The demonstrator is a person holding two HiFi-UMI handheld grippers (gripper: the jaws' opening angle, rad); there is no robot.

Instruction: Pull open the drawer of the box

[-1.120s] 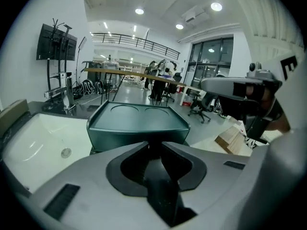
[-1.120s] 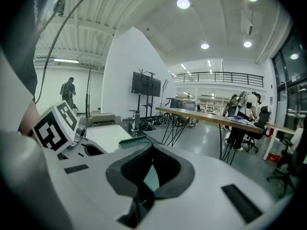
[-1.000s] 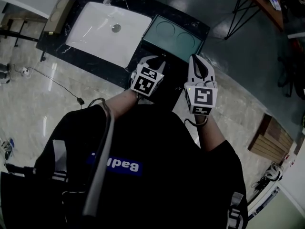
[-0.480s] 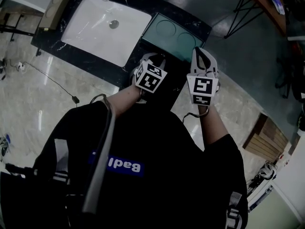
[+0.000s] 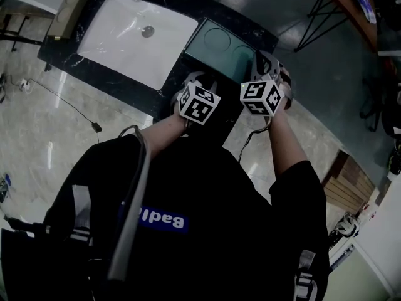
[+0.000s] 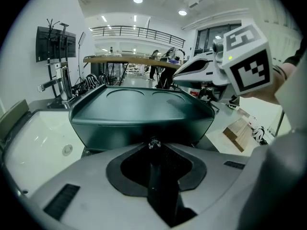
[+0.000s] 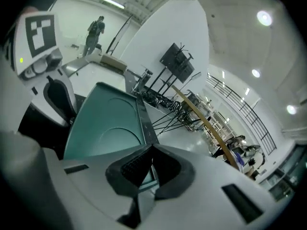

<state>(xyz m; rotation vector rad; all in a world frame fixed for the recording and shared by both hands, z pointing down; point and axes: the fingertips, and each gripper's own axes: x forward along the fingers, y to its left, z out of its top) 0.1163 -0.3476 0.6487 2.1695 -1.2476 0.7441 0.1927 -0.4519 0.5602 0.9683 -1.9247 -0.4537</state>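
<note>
The dark teal box [image 5: 222,46] with two round marks on its lid stands on the black counter [image 5: 119,83], right of the sink. My left gripper [image 5: 200,80] sits at the box's near front face. In the left gripper view the box front [image 6: 139,123] fills the middle, and a small shiny drawer knob [image 6: 153,143] lies at the tips of my left gripper [image 6: 153,146], whose jaws are shut on it. My right gripper [image 5: 262,60] hovers over the box's right edge, shut with nothing in it; its own view looks along the lid [image 7: 105,123].
A white sink [image 5: 135,36] with a faucet takes up the counter's left part, and a wooden block [image 5: 69,8] lies beyond it. A cable [image 5: 69,102] runs across the pale floor. A table on metal legs [image 5: 326,2] and stacked wooden planks [image 5: 351,174] stand to the right.
My right gripper has risen and swung left toward the box's right edge, rolling so its marker cube faces another way. The left gripper has stayed at the box front.
</note>
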